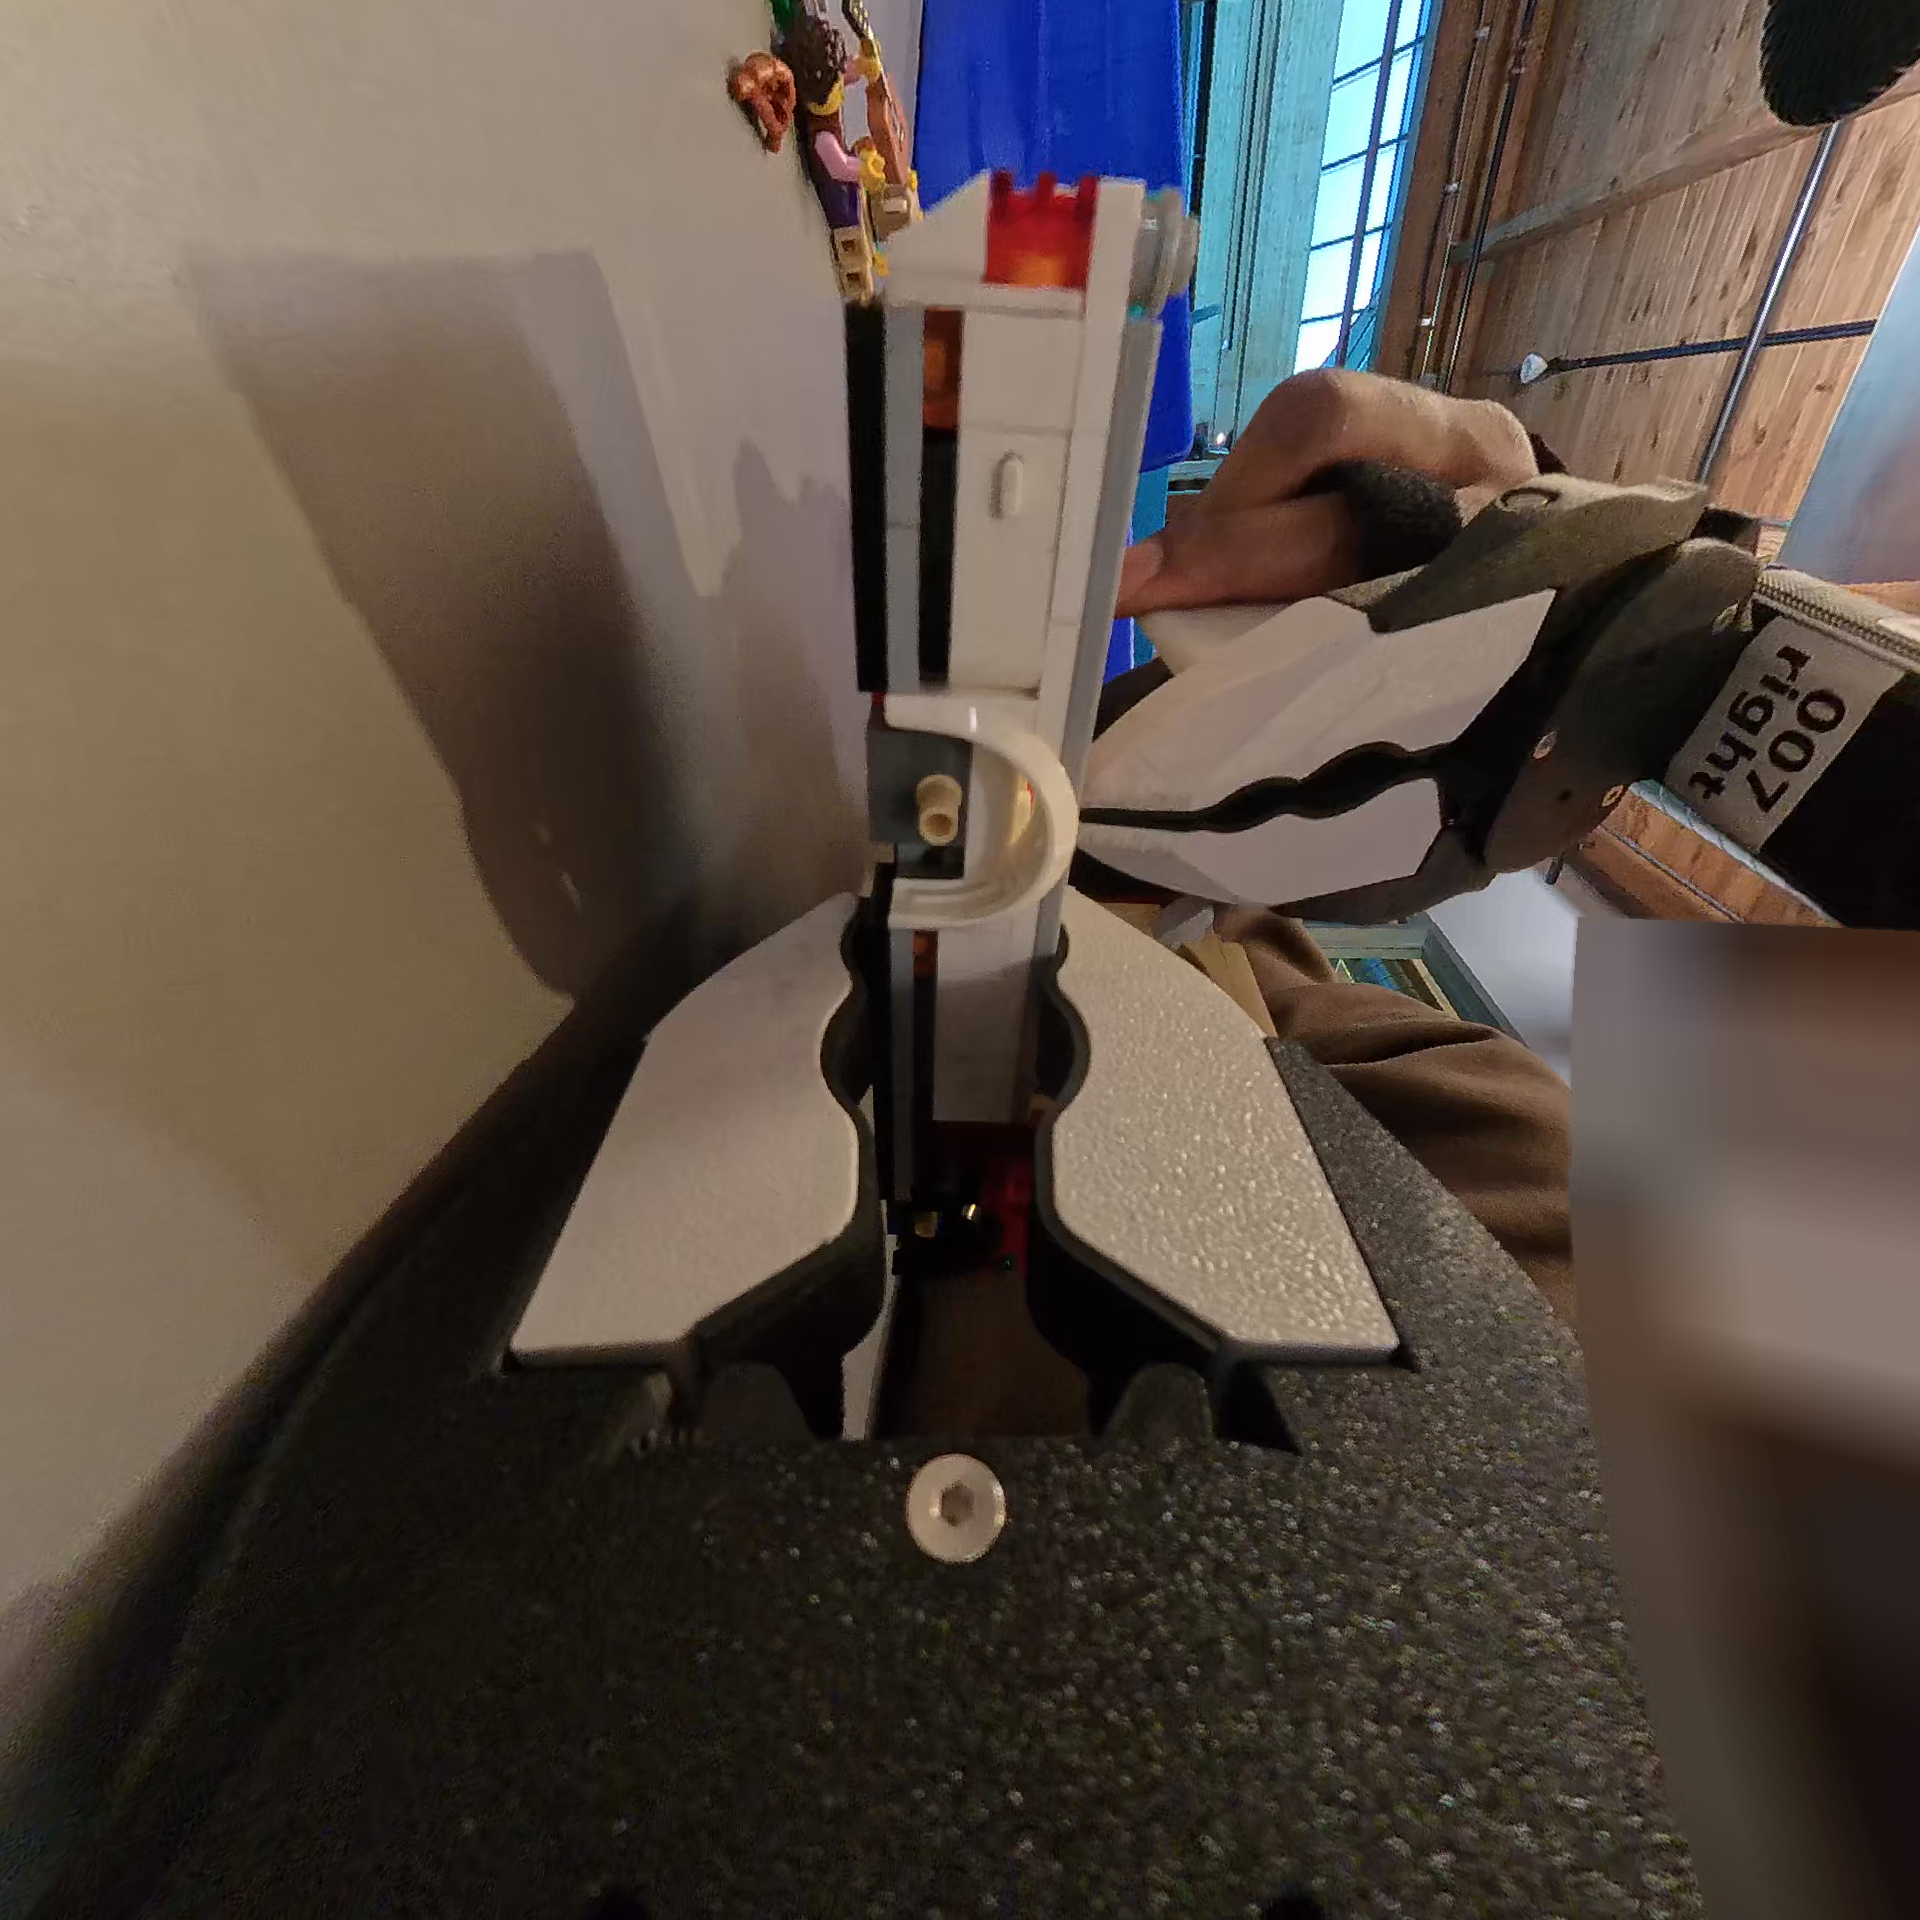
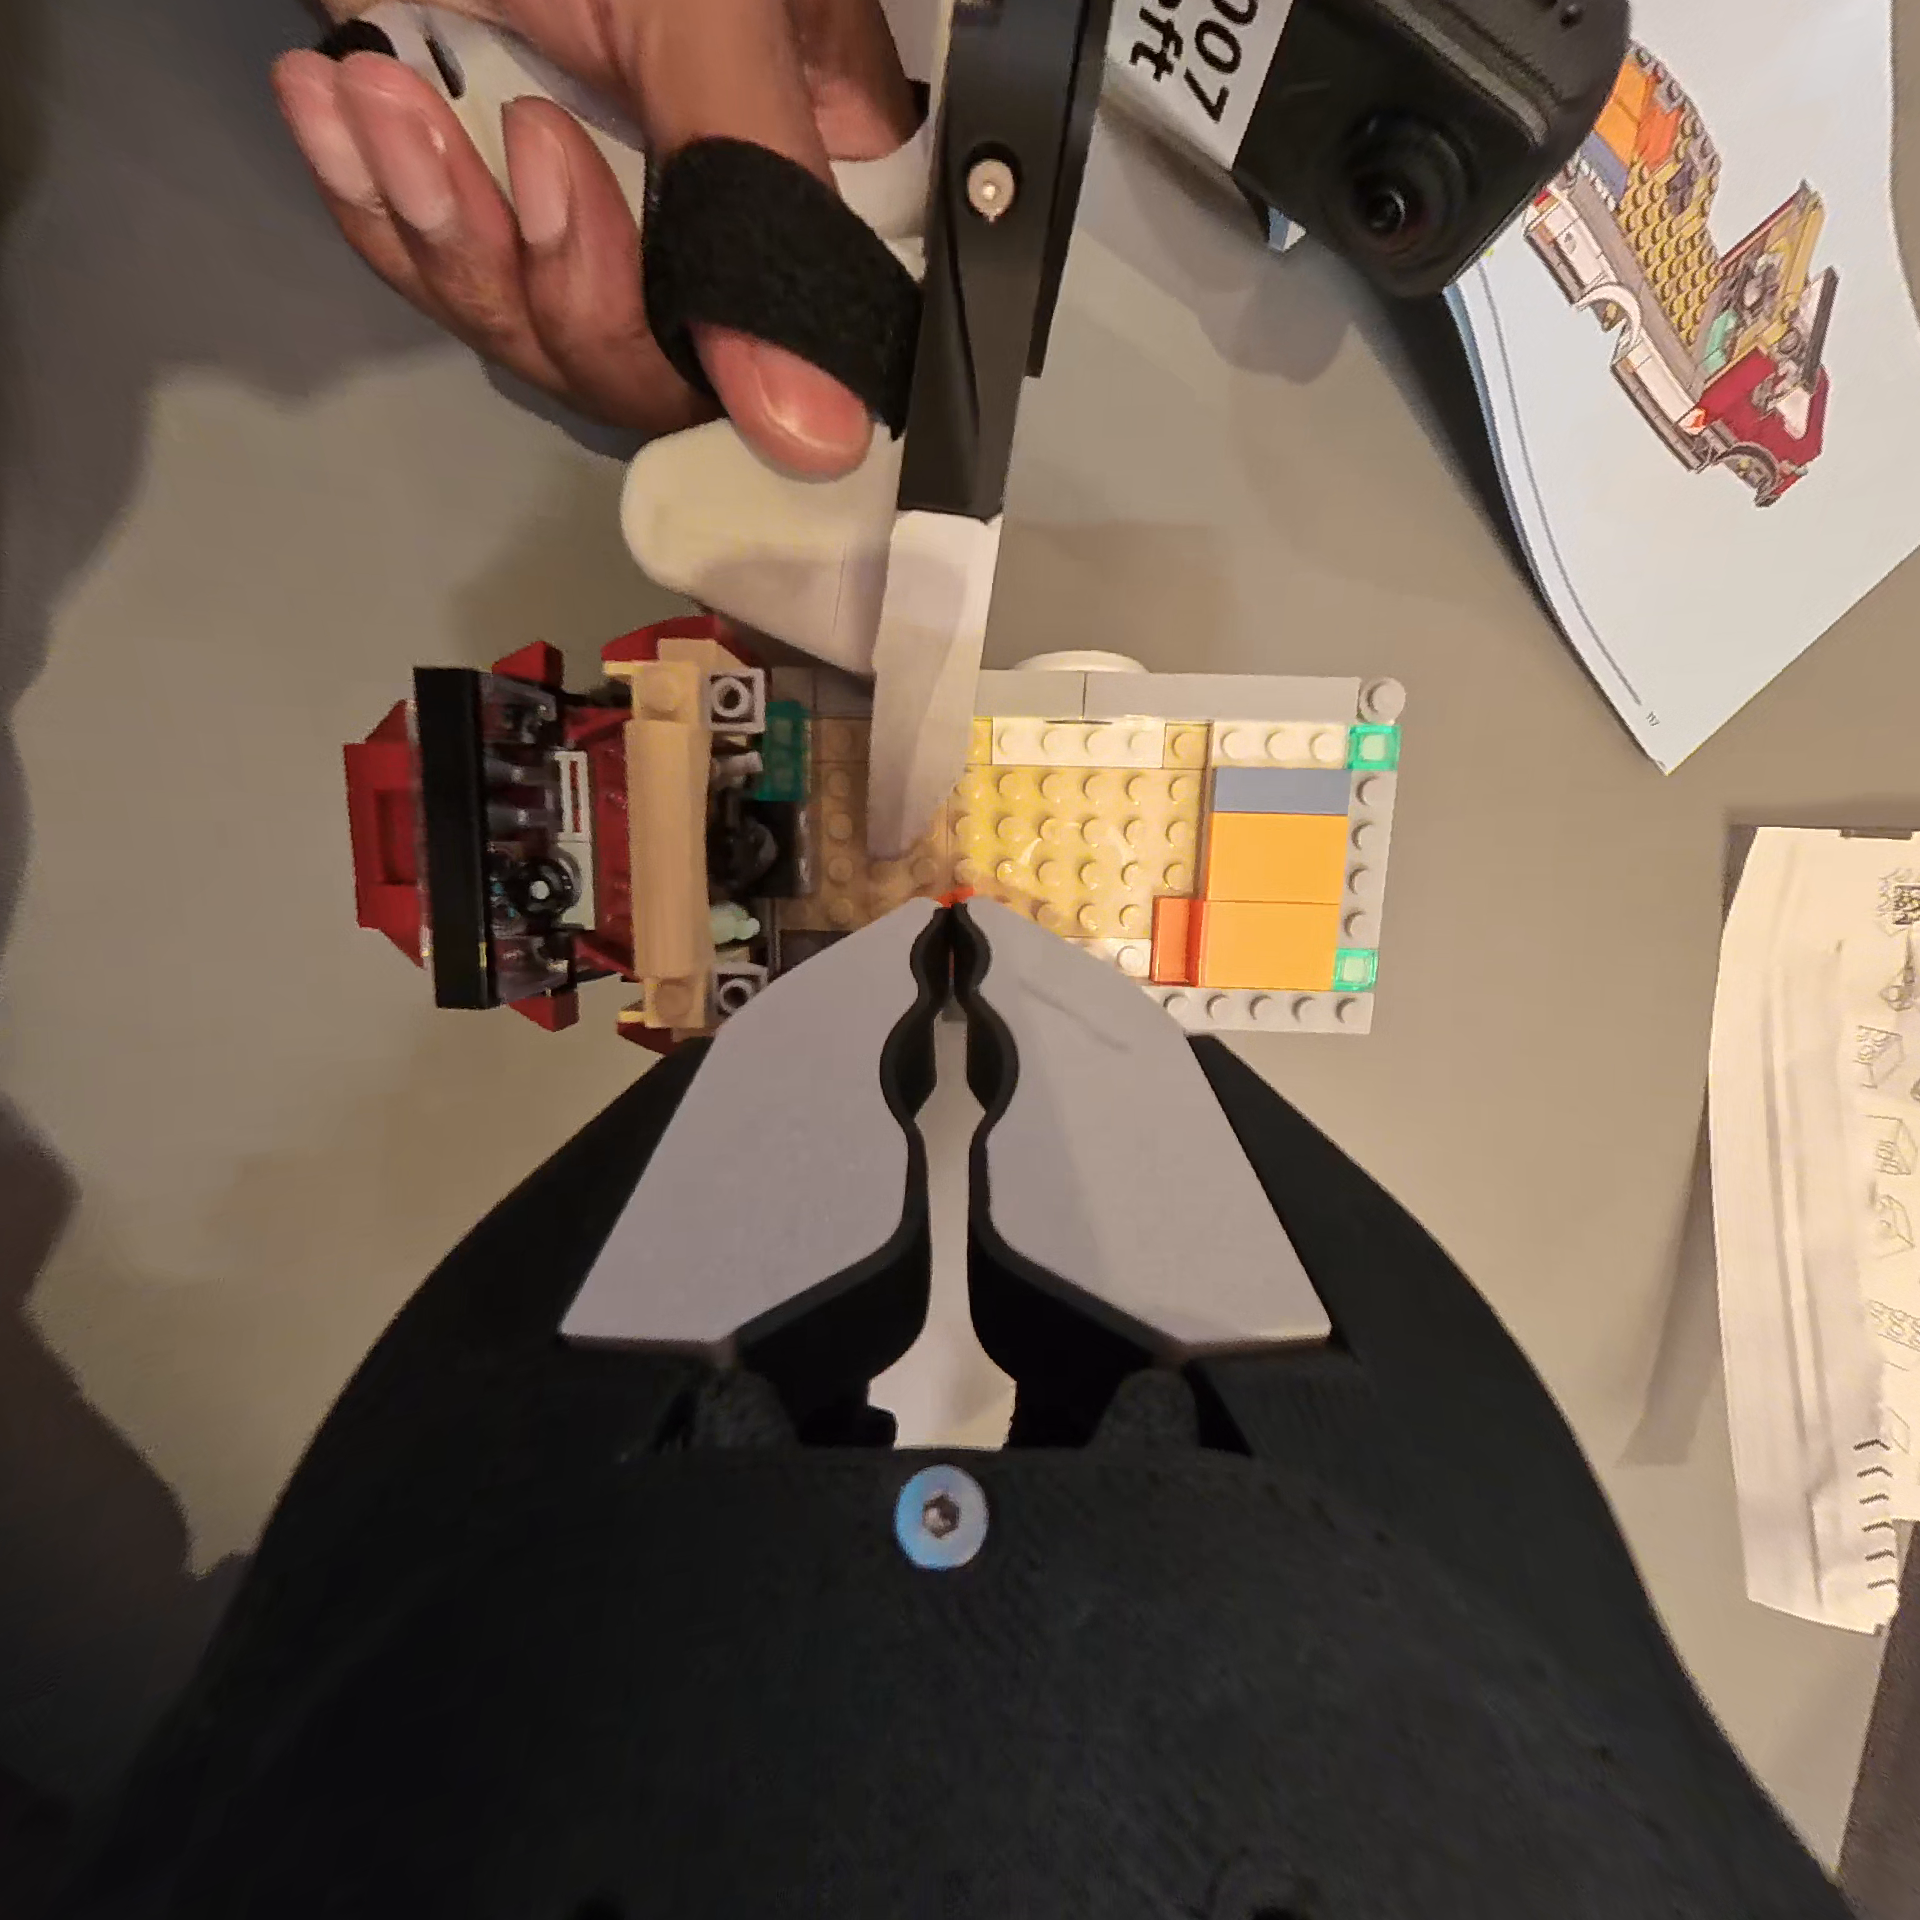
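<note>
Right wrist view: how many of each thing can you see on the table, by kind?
Brick truck model: 1
Printed booklet: 1
White paper sheet: 1
Grippers: 2, left gripper and right gripper
Total: 5

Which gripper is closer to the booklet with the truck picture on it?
Left. The left gripper reaches in from the booklet's side of the brick truck; the right gripper sits on the opposite side.

Red-and-yellow brick truck (image 2: 935, 831), grey table (image 2: 1558, 644)
</note>
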Action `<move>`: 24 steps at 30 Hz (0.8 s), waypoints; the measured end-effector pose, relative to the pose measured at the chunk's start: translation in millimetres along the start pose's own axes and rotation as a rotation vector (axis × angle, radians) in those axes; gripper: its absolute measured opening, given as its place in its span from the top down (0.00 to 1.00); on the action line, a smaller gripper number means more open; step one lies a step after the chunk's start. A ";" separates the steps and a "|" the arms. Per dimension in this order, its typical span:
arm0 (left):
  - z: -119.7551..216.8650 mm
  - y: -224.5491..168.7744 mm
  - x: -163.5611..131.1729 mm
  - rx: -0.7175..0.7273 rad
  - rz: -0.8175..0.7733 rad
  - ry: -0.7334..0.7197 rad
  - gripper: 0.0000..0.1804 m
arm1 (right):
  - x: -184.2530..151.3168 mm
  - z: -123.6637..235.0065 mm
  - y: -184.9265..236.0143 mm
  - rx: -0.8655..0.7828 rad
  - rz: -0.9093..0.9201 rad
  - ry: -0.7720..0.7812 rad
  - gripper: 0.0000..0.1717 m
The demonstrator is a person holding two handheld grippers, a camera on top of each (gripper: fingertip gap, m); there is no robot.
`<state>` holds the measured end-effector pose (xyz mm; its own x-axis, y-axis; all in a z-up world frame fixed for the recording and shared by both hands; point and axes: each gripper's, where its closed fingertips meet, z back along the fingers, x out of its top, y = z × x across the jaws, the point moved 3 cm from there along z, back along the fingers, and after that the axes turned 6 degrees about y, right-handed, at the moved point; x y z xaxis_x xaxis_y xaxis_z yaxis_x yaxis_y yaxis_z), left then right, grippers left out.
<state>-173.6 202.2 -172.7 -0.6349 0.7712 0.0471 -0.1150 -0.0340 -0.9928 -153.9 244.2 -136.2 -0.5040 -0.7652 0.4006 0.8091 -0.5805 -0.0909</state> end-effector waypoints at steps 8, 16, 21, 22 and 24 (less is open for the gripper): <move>-1.4 -0.6 -1.9 -0.004 -0.001 0.011 0.85 | -3.2 -2.6 -8.6 0.014 -0.049 -0.023 1.00; -2.4 -1.6 -3.3 -0.011 -0.004 0.019 0.85 | -4.0 -1.0 -16.4 0.016 -0.085 -0.058 1.00; -1.4 0.4 -2.1 -0.013 0.011 0.010 0.85 | -2.8 3.3 -18.5 0.000 -0.080 -0.079 1.00; -1.0 0.6 -1.5 -0.013 0.012 0.007 0.85 | -2.2 5.9 -17.5 0.001 -0.072 -0.089 1.00; -0.2 0.3 -0.7 -0.013 0.011 0.002 0.85 | -0.6 9.8 -12.8 0.006 -0.043 -0.103 0.99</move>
<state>-173.0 201.8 -173.1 -0.6342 0.7723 0.0360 -0.0983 -0.0344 -0.9946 -161.0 254.8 -126.4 -0.5046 -0.7069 0.4958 0.7894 -0.6103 -0.0667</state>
